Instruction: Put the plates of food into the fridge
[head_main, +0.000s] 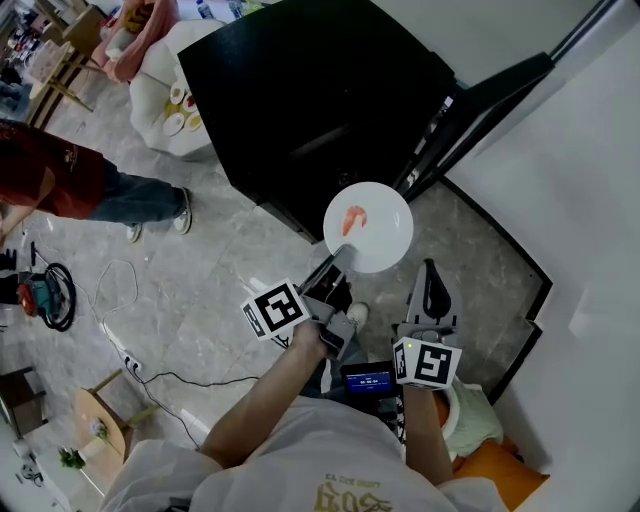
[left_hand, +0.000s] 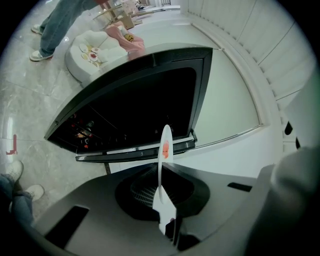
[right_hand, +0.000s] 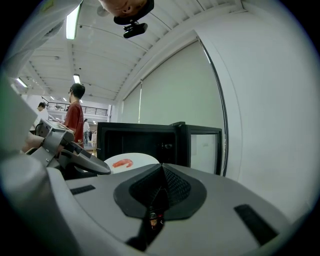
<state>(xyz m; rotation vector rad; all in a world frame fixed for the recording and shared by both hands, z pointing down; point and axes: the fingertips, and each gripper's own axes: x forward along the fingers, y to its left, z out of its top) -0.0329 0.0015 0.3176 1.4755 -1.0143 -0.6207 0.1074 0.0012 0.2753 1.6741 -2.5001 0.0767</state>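
**Nearly at the fridge: one plate held before the open door**

Left claw (head_main: 335, 264) is clamped on the near rim of the white plate (head_main: 372, 232). It holds the plate in the air and roughly level, which keeps the orange food (head_main: 353, 219) from sliding. The plate hangs just in front of the black fridge (head_main: 300, 100). The fridge door (head_main: 490, 90) is swung open to the right, so the dark inside is free to enter. Right claw (head_main: 432, 285) waits near the plate's right side, closed with nothing between its jaws; one claw seems enough for this load. The plate is not yet inside, so the next move is probably a level push forward onto a shelf. A person (head_main: 50, 180) stands far left, well apart.
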